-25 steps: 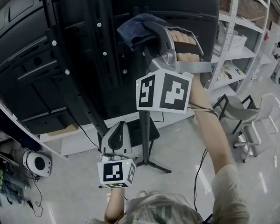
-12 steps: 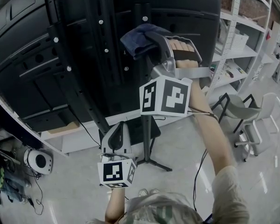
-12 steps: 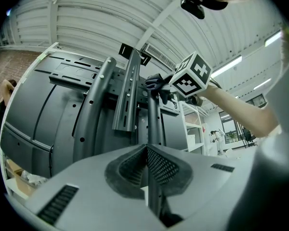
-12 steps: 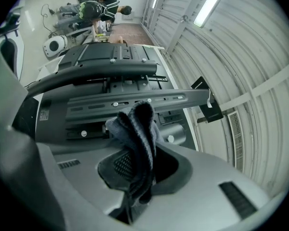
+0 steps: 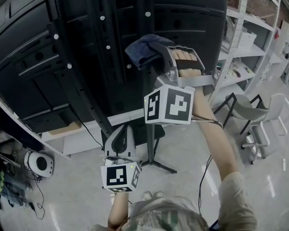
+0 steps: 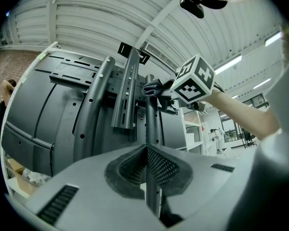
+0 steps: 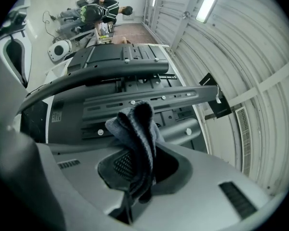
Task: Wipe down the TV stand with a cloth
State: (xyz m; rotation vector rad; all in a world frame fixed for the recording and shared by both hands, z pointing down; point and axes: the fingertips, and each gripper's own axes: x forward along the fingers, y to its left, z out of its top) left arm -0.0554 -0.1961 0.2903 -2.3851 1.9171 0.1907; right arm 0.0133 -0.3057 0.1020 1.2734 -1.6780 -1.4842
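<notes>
High on the black metal upright post (image 5: 143, 25) of the TV stand, the right gripper (image 5: 158, 57) holds a bunched dark blue-grey fabric cloth (image 5: 142, 49) that looks pressed against the metal, so I judge the wiping step to be under way rather than finished. Its jaws are clamped on the cloth. In the right gripper view the cloth (image 7: 137, 143) rises from between the meshed pads (image 7: 120, 165) as a thick fold and pokes past the tips toward the post and the slotted black brackets (image 7: 149, 100) behind it. The contact is on the post's near face, just beside the back of the large black television (image 5: 192, 13) that the stand carries. Down low, well apart from the wiping, the left gripper (image 5: 119, 141) hangs above the floor (image 5: 77, 186) with its jaws drawn together and nothing between them; its own view shows them meeting on the centre line. By my reading the next move calls for a steady stroke along the post, cloth flat to it and firm enough to clean. The clamp must not slacken, or the fold could slip out of the pads
</notes>
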